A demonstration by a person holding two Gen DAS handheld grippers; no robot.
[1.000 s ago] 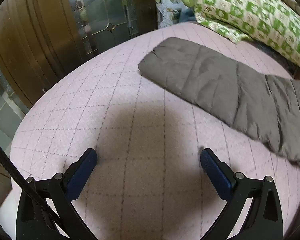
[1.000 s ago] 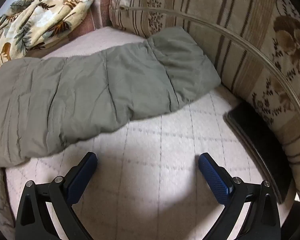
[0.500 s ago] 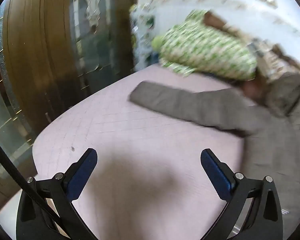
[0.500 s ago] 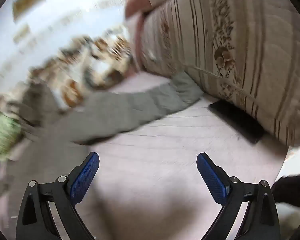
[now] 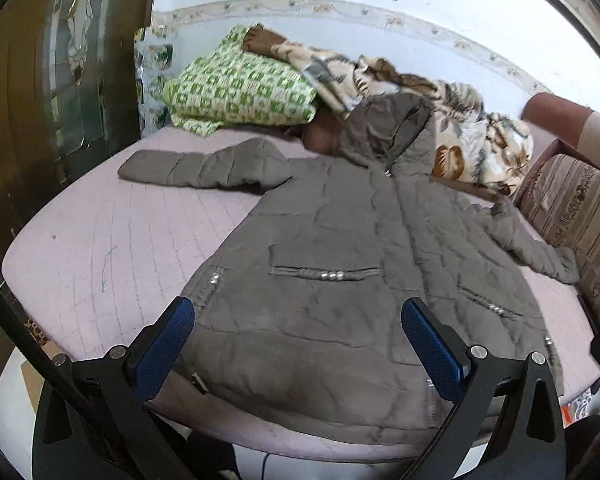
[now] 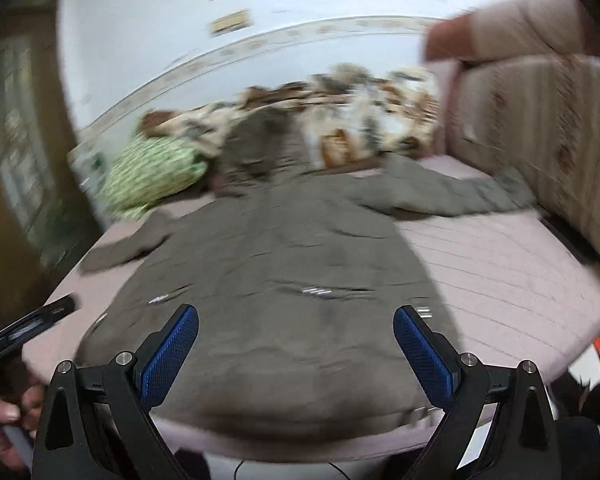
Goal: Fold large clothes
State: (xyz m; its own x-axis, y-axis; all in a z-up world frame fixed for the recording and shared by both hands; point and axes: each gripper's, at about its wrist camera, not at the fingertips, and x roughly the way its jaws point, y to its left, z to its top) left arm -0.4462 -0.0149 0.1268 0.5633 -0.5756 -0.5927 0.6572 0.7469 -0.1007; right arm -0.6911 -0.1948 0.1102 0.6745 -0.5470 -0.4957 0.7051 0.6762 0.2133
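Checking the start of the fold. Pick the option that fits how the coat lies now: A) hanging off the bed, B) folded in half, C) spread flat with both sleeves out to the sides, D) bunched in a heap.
C: the coat lies flat on the bed, a sleeve stretched out each side.

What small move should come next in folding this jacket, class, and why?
Probably bring the left hand-held gripper to the left sleeve and pinch its cuff. The grey jacket lies spread flat on the bed, both sleeves out, and both grippers, including the right hand-held gripper, are open and empty.
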